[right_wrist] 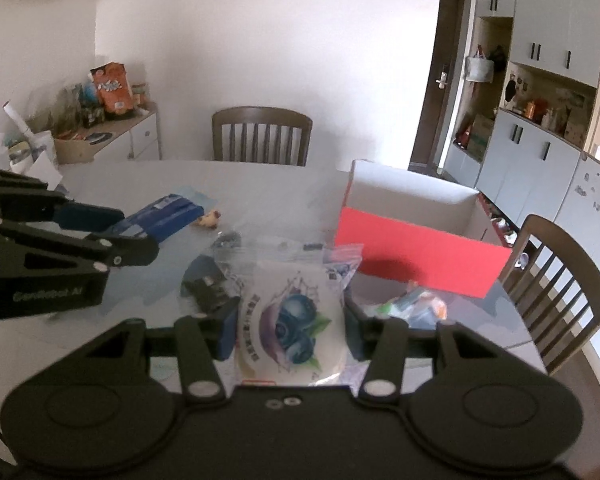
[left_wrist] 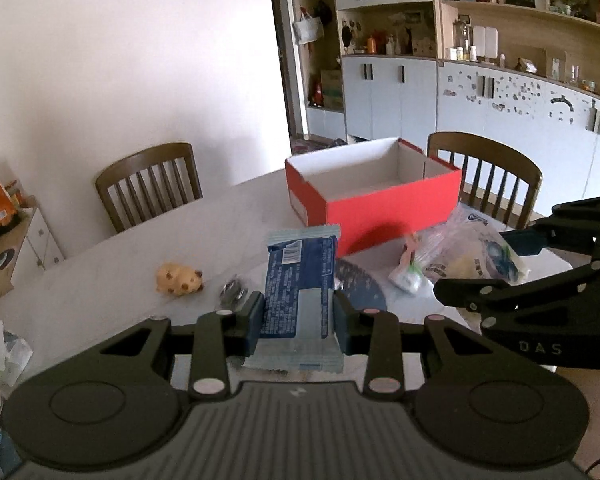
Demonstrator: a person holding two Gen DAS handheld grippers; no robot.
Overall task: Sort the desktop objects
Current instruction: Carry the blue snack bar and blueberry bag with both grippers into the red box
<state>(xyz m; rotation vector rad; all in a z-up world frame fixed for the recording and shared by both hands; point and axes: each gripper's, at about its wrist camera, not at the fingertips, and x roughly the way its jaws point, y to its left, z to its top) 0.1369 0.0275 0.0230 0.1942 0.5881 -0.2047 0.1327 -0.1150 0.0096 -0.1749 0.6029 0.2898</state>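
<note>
The left claw (left_wrist: 298, 316) is pinching a blue snack packet (left_wrist: 298, 288) across its width. The packet stands upright between the two pads in the lower middle of the left wrist view, its crimped pale ends poking out above and below, clear of the desk (left_wrist: 112, 264).

The right claw (right_wrist: 290, 330) is pinching a white pouch printed with blueberries (right_wrist: 292, 320), sealed inside a clear plastic bag. It sits in the lower middle of the right wrist view, with the bag's wrinkled top rising above the pads.

An open red box (left_wrist: 374, 196) with a white inside stands on the desk. In the left wrist view it lies just above and right of centre; in the right wrist view it is at the middle right.

On the desk near the box's front are a few loose things. A small tan toy (left_wrist: 179, 279) sits at the left of the left wrist view, and a small dark metal item (left_wrist: 233, 294) lies just beside it. A dark round pad (left_wrist: 358, 286) shows behind the blue packet. A heap of small coloured wrappers (right_wrist: 414, 304) lies right of the pouch in the right wrist view.

Two wooden chairs (left_wrist: 150, 184) stand at the far edge of the desk.
</note>
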